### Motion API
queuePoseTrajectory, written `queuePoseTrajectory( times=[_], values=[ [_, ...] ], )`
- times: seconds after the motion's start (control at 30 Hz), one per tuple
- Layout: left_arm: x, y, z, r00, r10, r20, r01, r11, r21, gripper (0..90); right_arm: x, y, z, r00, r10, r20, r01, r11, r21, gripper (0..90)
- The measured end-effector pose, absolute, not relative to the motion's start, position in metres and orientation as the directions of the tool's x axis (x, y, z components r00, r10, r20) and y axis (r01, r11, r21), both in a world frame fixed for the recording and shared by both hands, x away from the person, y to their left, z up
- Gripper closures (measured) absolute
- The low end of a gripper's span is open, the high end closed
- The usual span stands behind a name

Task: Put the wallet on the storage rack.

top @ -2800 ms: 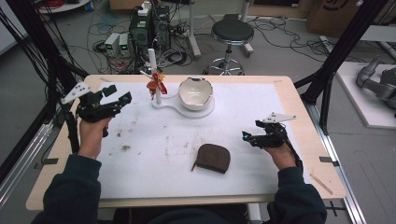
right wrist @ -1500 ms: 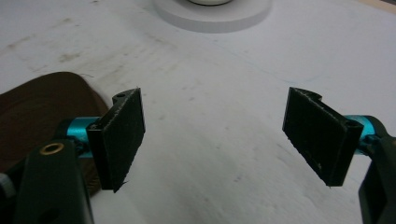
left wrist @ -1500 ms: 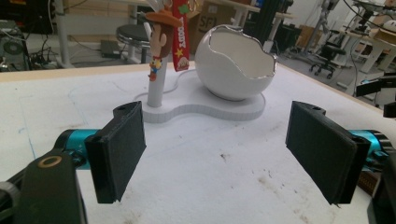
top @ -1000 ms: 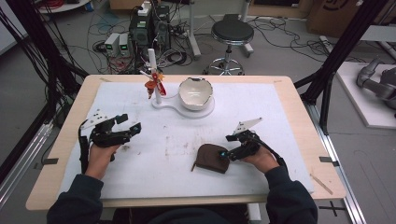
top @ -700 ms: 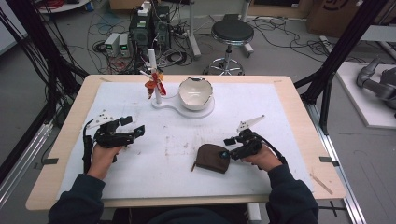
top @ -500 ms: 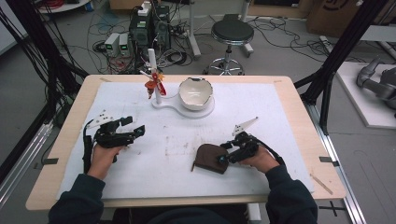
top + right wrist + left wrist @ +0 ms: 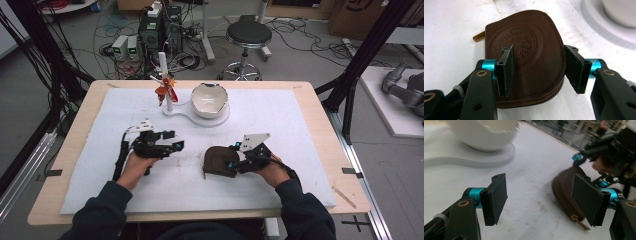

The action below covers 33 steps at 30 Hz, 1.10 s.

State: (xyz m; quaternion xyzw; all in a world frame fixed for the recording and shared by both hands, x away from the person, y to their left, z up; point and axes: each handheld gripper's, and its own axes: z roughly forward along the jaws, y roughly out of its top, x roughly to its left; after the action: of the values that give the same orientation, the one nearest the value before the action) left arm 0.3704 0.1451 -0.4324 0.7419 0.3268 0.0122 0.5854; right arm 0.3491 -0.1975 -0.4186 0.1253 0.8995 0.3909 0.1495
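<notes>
From above, a brown pouch point(image 7: 220, 161) lies on the white mat point(image 7: 300, 150) near the person's edge of the table. The right gripper point(image 7: 234, 161) sits at its right edge, the left gripper point(image 7: 172, 142) well apart to the left. A white bowl point(image 7: 209, 99) stands on a white stand point(image 7: 200, 116) farther back.

In the left gripper view, its jaws stand wide over bare mat, the pouch point(image 7: 566, 187) beside the right jaw.

In the right gripper view, the jaws stand wide, one pad point(image 7: 507, 67) over the embossed top, the other just beside the pouch's point(image 7: 531, 50) edge. Its gold zipper pull point(image 7: 479, 37) points away.
</notes>
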Motion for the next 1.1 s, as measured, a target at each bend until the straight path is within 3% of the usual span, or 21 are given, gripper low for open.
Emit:
queuePoseTrajectory(
  times=[0.27, 0.3, 0.33, 0.4, 0.5, 0.57, 0.7, 0.83, 0.9, 0.97, 1.0, 1.03, 1.1],
  values=[
    [0.384, 0.096, -0.450, 0.808, 0.375, -0.455, 0.556, -0.229, 0.799, 28.9, 0.350, -0.195, -0.418, -0.924, 0.327, -0.200, 0.066, 0.649, 0.758, 49.2],
    [0.384, 0.092, -0.451, 0.814, 0.351, -0.463, 0.555, -0.235, 0.798, 33.7, 0.352, -0.194, -0.418, -0.925, 0.330, -0.189, 0.076, 0.647, 0.758, 49.1],
    [0.383, 0.089, -0.450, 0.825, 0.346, -0.447, 0.540, -0.247, 0.805, 43.5, 0.353, -0.194, -0.419, -0.926, 0.335, -0.176, 0.089, 0.644, 0.760, 48.8],
    [0.381, 0.086, -0.449, 0.846, 0.376, -0.377, 0.493, -0.289, 0.820, 51.9, 0.356, -0.194, -0.420, -0.924, 0.357, -0.138, 0.132, 0.638, 0.759, 47.8],
    [0.382, 0.089, -0.448, 0.857, 0.361, -0.368, 0.482, -0.308, 0.820, 65.7, 0.360, -0.195, -0.424, -0.916, 0.391, -0.091, 0.191, 0.623, 0.759, 43.4],
    [0.380, 0.090, -0.447, 0.867, 0.355, -0.350, 0.464, -0.318, 0.827, 66.3, 0.365, -0.196, -0.428, -0.903, 0.428, -0.032, 0.255, 0.594, 0.763, 34.8],
    [0.378, 0.090, -0.443, 0.884, 0.341, -0.320, 0.429, -0.319, 0.845, 67.8, 0.374, -0.201, -0.432, -0.891, 0.444, 0.099, 0.355, 0.543, 0.761, 30.0],
    [0.371, 0.090, -0.435, 0.922, 0.309, -0.235, 0.333, -0.320, 0.887, 69.8, 0.381, -0.207, -0.437, -0.865, 0.449, 0.224, 0.449, 0.491, 0.747, 21.5],
    [0.368, 0.093, -0.429, 0.933, 0.302, -0.195, 0.285, -0.292, 0.913, 78.6, 0.385, -0.208, -0.441, -0.855, 0.432, 0.287, 0.486, 0.475, 0.734, 21.4],
    [0.368, 0.093, -0.427, 0.935, 0.299, -0.188, 0.277, -0.292, 0.915, 80.6, 0.386, -0.207, -0.442, -0.852, 0.424, 0.306, 0.497, 0.474, 0.727, 23.1],
    [0.368, 0.093, -0.428, 0.934, 0.310, -0.179, 0.278, -0.311, 0.909, 80.4, 0.387, -0.207, -0.443, -0.857, 0.413, 0.307, 0.491, 0.479, 0.727, 29.4],
    [0.369, 0.093, -0.430, 0.930, 0.318, -0.183, 0.289, -0.328, 0.899, 80.0, 0.387, -0.207, -0.443, -0.858, 0.393, 0.330, 0.498, 0.481, 0.721, 42.5],
    [0.371, 0.093, -0.432, 0.923, 0.324, -0.205, 0.315, -0.333, 0.889, 78.9, 0.386, -0.206, -0.443, -0.866, 0.363, 0.345, 0.493, 0.492, 0.718, 48.9]
  ],
)
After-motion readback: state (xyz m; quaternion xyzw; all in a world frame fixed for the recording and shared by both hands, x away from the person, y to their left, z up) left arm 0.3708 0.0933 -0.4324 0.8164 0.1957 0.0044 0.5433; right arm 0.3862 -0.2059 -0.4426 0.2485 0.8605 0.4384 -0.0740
